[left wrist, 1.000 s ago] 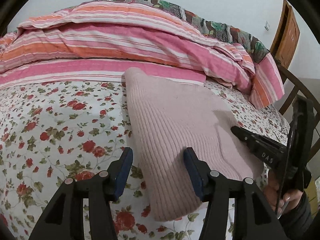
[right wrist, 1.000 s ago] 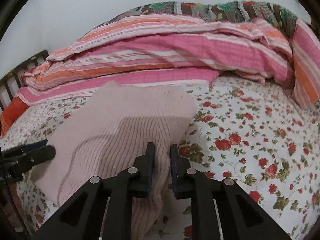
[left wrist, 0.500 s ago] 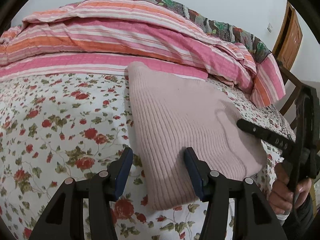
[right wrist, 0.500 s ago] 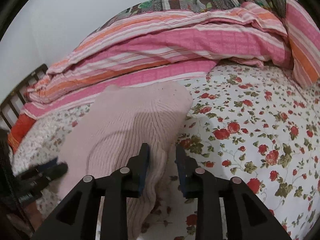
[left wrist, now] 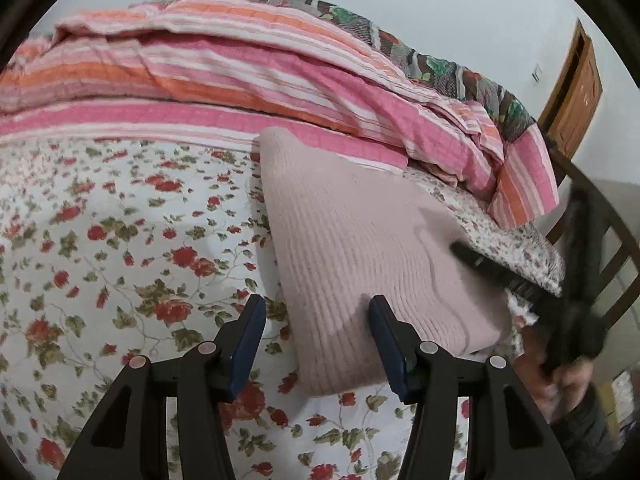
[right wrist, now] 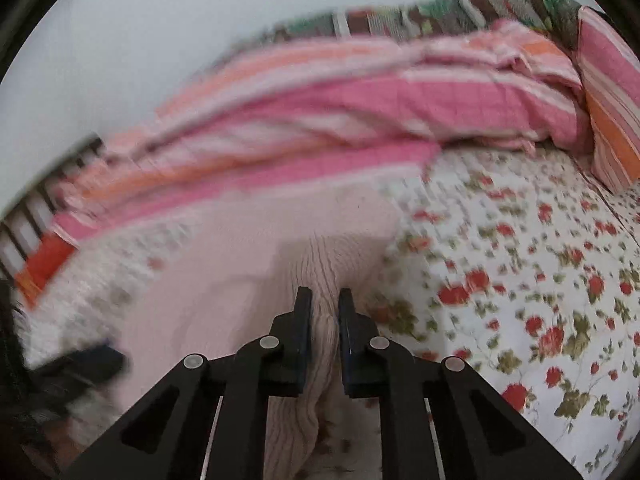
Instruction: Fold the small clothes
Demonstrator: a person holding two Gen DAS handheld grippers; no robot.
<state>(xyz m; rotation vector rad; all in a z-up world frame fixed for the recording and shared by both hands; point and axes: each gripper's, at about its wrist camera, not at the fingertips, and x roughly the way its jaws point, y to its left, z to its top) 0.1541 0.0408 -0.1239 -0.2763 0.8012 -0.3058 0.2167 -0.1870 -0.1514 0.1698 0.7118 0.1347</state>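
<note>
A pale pink ribbed knit garment [left wrist: 360, 248] lies folded on the flowered bed sheet [left wrist: 120, 248]. My left gripper [left wrist: 316, 312] is open, its jaws astride the garment's near left edge, holding nothing. My right gripper [right wrist: 322, 304] is shut on a pinched ridge of the same pink knit [right wrist: 320, 264] at its near right edge. The right gripper also shows in the left wrist view [left wrist: 500, 272], blurred, at the garment's right side. The left gripper shows blurred in the right wrist view [right wrist: 84, 364] at the lower left.
A rolled pink and orange striped quilt [left wrist: 240, 80] lies along the back of the bed, with a patterned blanket [left wrist: 440, 64] behind it. A dark wooden bed rail [left wrist: 600, 232] and a brown door [left wrist: 572, 92] are at the right.
The right gripper's jaws have narrowed onto the fold of pink knit and it has swung, blurring its view. The left gripper stayed open and moved slightly nearer the garment's edge.
</note>
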